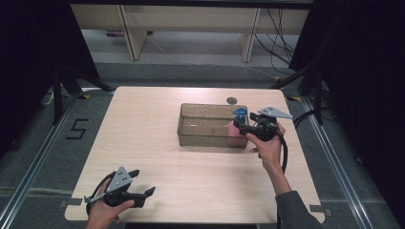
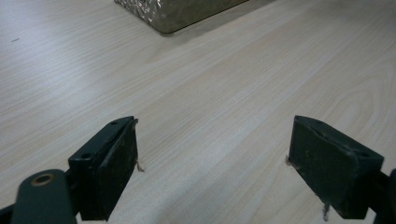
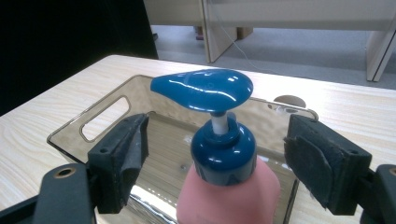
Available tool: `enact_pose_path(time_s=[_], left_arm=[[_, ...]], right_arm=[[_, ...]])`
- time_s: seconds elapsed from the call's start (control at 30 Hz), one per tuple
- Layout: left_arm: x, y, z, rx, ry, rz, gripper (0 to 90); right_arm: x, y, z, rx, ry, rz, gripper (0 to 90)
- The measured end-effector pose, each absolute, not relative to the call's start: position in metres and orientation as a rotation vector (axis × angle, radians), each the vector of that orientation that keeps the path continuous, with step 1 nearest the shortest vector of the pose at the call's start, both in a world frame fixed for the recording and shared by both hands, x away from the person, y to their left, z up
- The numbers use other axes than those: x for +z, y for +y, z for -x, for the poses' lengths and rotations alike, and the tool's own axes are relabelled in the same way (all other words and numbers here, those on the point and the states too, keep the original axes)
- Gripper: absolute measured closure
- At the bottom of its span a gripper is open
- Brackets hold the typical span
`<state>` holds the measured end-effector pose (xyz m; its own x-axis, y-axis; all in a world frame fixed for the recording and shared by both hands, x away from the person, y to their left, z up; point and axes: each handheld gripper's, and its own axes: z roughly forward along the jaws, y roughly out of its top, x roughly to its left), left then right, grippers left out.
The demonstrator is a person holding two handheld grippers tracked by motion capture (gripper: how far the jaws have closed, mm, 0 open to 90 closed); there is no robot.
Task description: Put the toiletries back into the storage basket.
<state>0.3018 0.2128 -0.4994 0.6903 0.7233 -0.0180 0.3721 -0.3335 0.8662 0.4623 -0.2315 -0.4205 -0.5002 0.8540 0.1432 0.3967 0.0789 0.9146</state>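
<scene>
A pale wood desk (image 1: 157, 143) stands on grey floor, dark curtains at both sides. Near its far right corner a clear bin (image 1: 191, 125) holds a pink pump bottle (image 3: 229, 191) upright against its right end. The right claw (image 3: 217, 158) straddles the blue collar, jaws wide, not touching. The bottle looks stiff, smooth and probably slippery; the collar offers the surest hold. The left claw (image 2: 212, 163) rests open near the front left corner.

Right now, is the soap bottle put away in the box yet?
Nearly. The pink soap bottle with its blue pump already stands upright inside the clear bin, at the right end. The right gripper is open around the bottle's neck, pads not touching. The left gripper rests open near the table's front edge. What's left: pulling the right gripper away.
</scene>
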Motion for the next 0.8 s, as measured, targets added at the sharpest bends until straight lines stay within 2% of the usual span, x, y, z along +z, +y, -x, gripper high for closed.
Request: enact_pose_path(time_s=[0.8], left_arm=[[-0.499,0.213,-0.301,0.467,0.861,-1.947,15.3]], right_arm=[[-0.418,-0.229,-0.450,1.385,1.939,-1.214,23.4]])
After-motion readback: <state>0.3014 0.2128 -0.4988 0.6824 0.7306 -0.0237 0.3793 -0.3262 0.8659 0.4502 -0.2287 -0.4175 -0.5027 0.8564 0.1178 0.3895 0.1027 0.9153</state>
